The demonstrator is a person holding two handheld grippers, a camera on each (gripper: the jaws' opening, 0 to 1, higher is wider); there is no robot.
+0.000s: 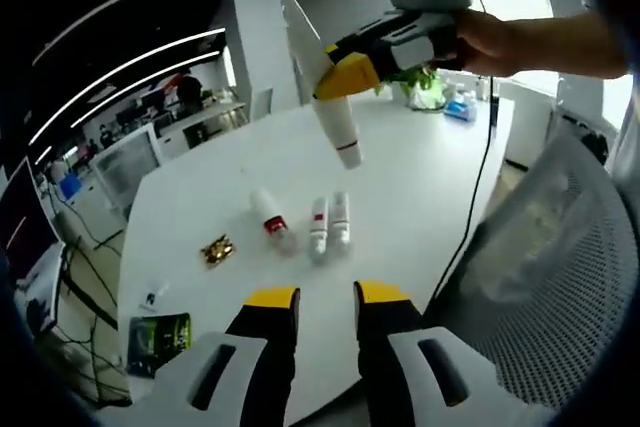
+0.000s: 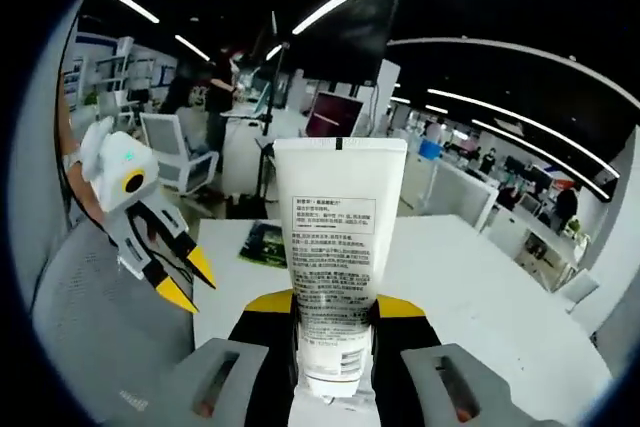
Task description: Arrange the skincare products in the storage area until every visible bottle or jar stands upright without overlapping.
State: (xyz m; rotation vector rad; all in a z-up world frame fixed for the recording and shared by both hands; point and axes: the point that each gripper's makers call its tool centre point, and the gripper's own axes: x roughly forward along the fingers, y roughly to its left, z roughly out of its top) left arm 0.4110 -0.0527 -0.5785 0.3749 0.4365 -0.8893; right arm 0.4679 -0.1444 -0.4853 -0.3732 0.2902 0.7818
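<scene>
Tube [image 2: 337, 267] of white skincare cream sits clamped between the jaws of the right hand-held gripper [image 2: 335, 309], its cap end down near the jaws and its printed back facing the camera. From the left gripper view the same tube hangs tilted in the air well above the white table [image 1: 420, 177]. Beneath it, three small bottles [image 1: 271, 217] lie on their sides on the table, two of them side by side and touching, with a gold wrapper [image 1: 217, 249] near them. The left hand-held gripper [image 1: 326, 299] hovers with jaws apart, holding nothing.
</scene>
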